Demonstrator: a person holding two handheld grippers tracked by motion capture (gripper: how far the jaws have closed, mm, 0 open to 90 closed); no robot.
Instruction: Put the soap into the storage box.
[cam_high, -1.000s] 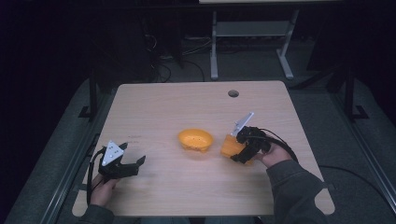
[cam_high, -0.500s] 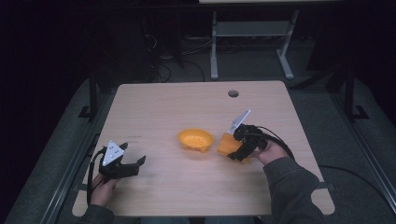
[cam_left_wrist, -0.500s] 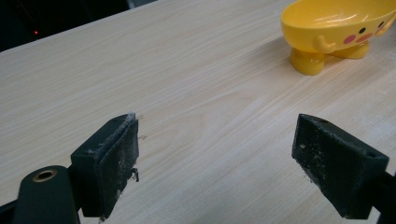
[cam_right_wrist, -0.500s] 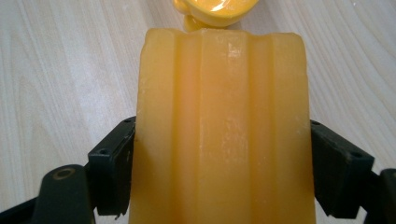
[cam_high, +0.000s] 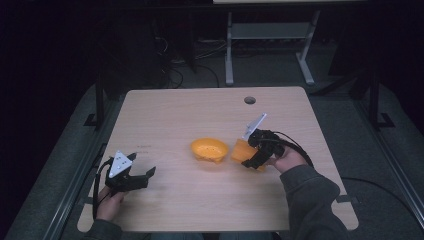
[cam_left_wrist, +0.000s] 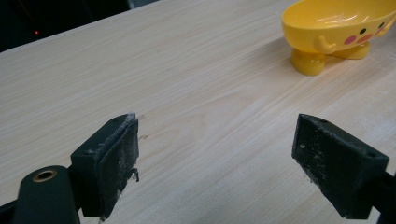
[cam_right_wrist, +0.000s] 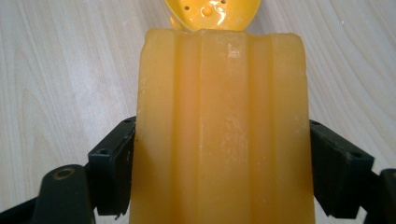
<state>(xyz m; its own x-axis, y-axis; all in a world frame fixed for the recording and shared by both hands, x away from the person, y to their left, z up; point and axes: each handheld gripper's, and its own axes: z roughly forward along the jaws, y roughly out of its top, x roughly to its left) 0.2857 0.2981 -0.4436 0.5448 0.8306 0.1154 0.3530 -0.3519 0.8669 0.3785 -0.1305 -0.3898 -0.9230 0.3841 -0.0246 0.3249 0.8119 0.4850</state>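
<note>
My right gripper (cam_high: 248, 156) clamps an orange soap bar (cam_right_wrist: 223, 135) between both jaws, holding it just beside the yellow soap dish (cam_high: 209, 149) at the table's (cam_high: 175, 115) middle. My left gripper (cam_left_wrist: 229, 163) rests near the table's left front corner, jaws spread wide with nothing between them.

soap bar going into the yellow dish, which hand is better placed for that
Right. The right hand-held gripper is already shut on the soap bar, right beside the yellow dish. The left hand-held gripper rests open near the table's front left edge, farther from the dish and holding nothing.
</note>
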